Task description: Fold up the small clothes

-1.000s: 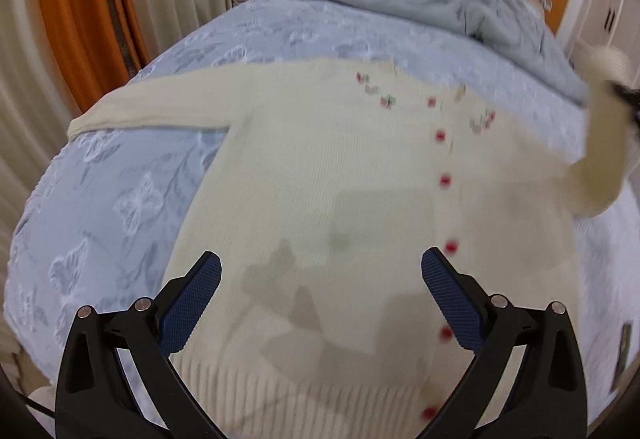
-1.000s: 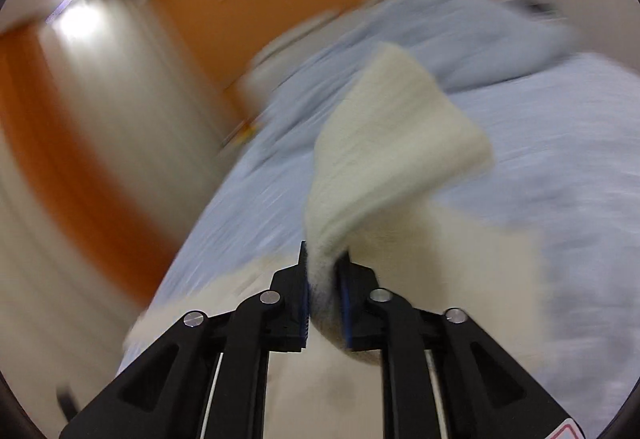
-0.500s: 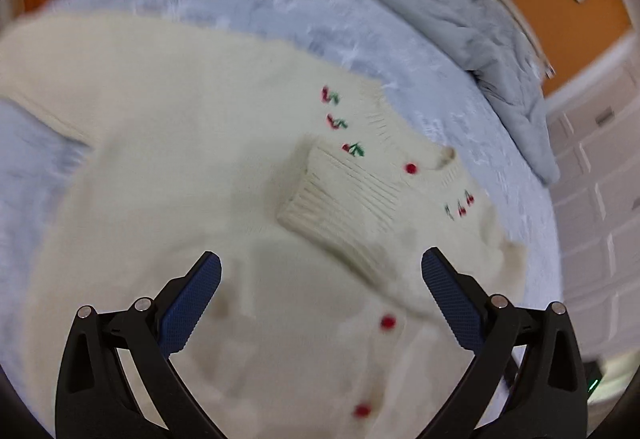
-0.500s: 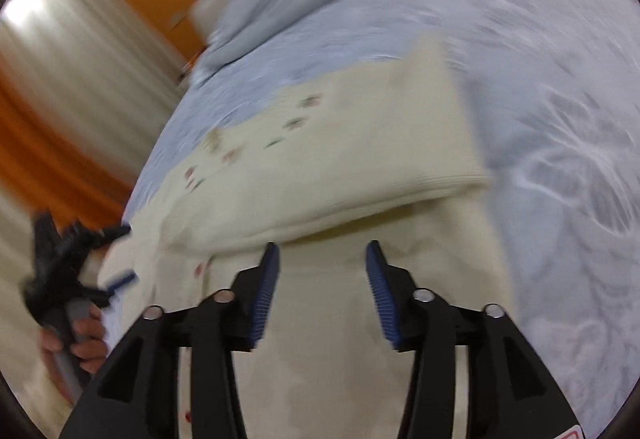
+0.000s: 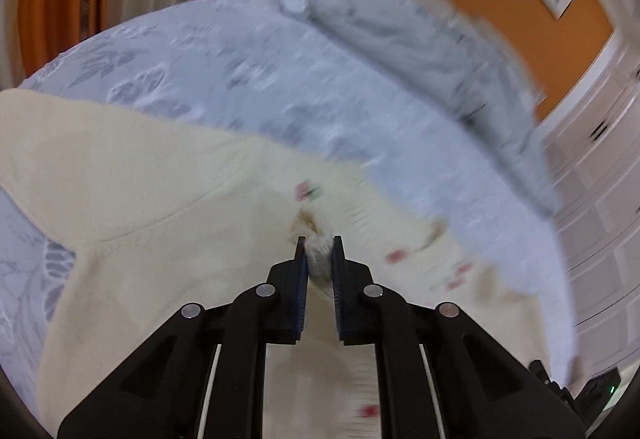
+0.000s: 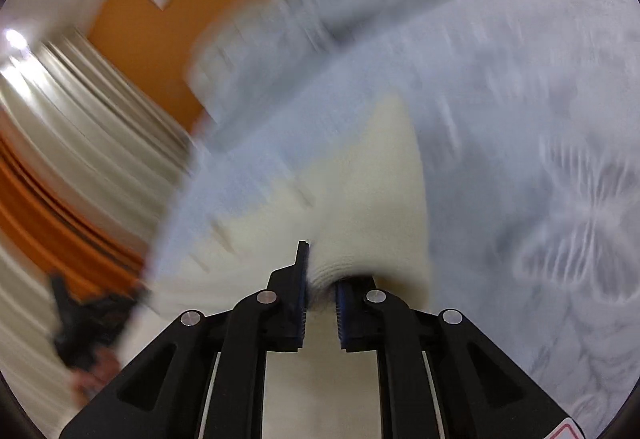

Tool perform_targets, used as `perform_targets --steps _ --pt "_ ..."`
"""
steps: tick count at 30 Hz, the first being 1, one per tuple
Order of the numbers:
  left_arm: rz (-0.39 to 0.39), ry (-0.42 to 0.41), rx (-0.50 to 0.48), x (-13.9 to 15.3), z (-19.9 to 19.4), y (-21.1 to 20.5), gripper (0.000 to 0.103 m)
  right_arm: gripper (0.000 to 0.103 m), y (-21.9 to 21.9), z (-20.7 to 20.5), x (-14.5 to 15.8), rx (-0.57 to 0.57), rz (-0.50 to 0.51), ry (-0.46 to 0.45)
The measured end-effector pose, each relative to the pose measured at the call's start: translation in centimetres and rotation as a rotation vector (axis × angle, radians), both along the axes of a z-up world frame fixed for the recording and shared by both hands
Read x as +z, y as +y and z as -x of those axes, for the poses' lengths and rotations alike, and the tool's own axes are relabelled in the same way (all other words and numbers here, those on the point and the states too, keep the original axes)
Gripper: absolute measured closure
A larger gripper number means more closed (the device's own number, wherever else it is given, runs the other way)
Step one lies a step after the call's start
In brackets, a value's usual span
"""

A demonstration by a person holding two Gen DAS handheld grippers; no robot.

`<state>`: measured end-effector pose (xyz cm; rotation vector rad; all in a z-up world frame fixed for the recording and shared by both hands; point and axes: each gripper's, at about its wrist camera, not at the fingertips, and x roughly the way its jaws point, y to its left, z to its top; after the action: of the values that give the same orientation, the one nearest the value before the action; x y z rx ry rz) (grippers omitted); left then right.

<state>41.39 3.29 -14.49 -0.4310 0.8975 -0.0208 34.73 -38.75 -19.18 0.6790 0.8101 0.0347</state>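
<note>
Cream knit is bunching between the pads of the left gripper (image 5: 319, 239), whose jaws are standing nearly shut on a pinch of the cardigan (image 5: 168, 207) close to its embroidered neckline. The right gripper (image 6: 320, 263) is likewise clamping a ribbed fold of the same garment, jaws almost together. Beyond both tools, the cardigan is lying spread on the blue floral bedspread (image 5: 280, 79), one sleeve (image 5: 60, 135) reaching out flat to the left. Further back, a grey duvet (image 5: 420, 39) is heaped against the headboard. Both views are blurring, so detail is limited. In my judgement, the risks are that a shallow pinch is taking one layer only, and that uneven pulling between the two grippers is skewing the fold.
</note>
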Motion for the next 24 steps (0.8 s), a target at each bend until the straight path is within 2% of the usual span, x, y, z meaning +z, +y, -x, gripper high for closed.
perform_targets --steps 1,2,4,5,7,10,13,15,16,17,18,19,21,23,24 --pt "-0.04 0.066 -0.001 -2.4 -0.4 -0.1 0.093 0.095 0.2 -0.9 -2.6 0.004 0.007 0.091" --pt "-0.064 0.133 -0.004 -4.8 -0.5 -0.1 0.092 0.096 0.2 -1.0 -4.0 0.003 -0.01 0.087" --pt "-0.089 0.046 -0.019 -5.0 0.9 -0.1 0.09 0.093 0.4 -0.9 -2.9 0.0 -0.006 0.086" --pt "-0.114 0.035 -0.033 -5.0 1.1 -0.4 0.09 0.092 0.7 -0.7 -1.7 -0.002 0.001 0.075" --pt "-0.142 -0.006 -0.046 -5.4 1.4 -0.6 0.089 0.086 1.3 0.3 0.1 0.007 0.063 0.058" --pt "-0.128 -0.04 -0.035 -5.9 1.7 -0.5 0.088 0.085 2.0 3.3 3.1 -0.055 0.223 0.019" --pt "-0.138 -0.057 -0.034 -5.8 2.0 -0.6 0.088 0.085 2.2 2.6 5.0 -0.047 0.291 -0.035" --pt "-0.146 -0.064 -0.033 -5.7 2.5 -0.9 0.088 0.086 2.4 -0.1 4.9 -0.01 0.317 -0.029" --pt "-0.145 -0.067 -0.033 -5.6 2.8 -0.9 0.088 0.09 2.1 -1.5 3.6 -0.003 0.31 0.012" --pt "-0.139 -0.069 -0.032 -5.7 2.7 -0.8 0.088 0.094 1.5 -3.6 0.8 -0.016 0.336 0.125" --pt "-0.136 -0.069 -0.032 -5.7 2.8 -0.7 0.088 0.102 1.0 -4.4 -1.4 -0.017 0.351 0.2" --pt "-0.137 -0.07 -0.032 -5.7 2.8 -0.7 0.088 0.102 0.8 -4.2 -1.5 -0.037 0.342 0.157" --pt "-0.14 -0.072 -0.032 -5.7 2.8 -0.7 0.088 0.098 1.1 -3.2 0.9 -0.062 0.334 0.142" --pt "-0.137 -0.08 -0.03 -5.8 2.9 -0.7 0.088 0.098 2.0 -1.5 2.4 -0.073 0.329 0.064" --pt "-0.129 -0.083 -0.028 -5.9 2.9 -0.5 0.088 0.098 2.2 -1.3 2.1 -0.073 0.356 0.076"
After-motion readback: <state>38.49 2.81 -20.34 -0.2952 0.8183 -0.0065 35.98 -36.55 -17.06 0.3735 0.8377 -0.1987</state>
